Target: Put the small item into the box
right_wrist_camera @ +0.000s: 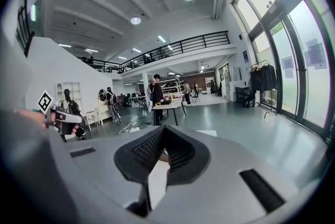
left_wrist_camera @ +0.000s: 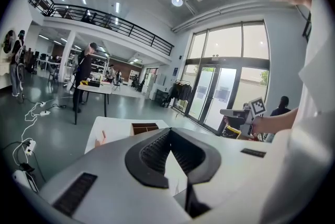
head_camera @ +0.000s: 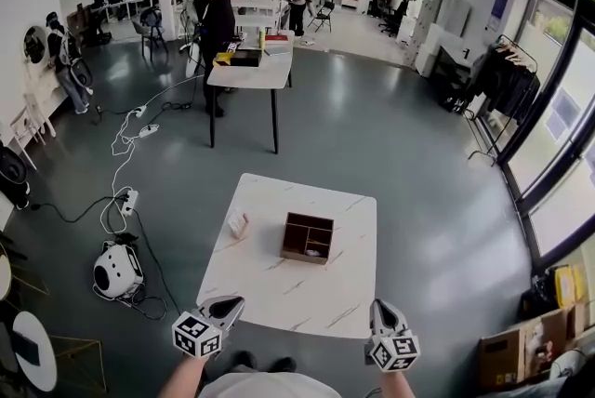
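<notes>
Brown wooden box (head_camera: 308, 238) is sitting near the middle of the white bench (head_camera: 297, 294), and the small item (head_camera: 238, 225) is lying just left of it, not touching. The left tool (head_camera: 232, 303) and the right tool (head_camera: 381, 305) are hovering at the bench's near edge, jaws pressed together, gripping nothing.

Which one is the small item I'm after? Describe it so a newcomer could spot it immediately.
Find the nearer white marbled table, the one bearing a brown compartmented box. The small item lies left of that box, apart from it, near the table's left edge. It is the only pale, loose thing there.
</notes>
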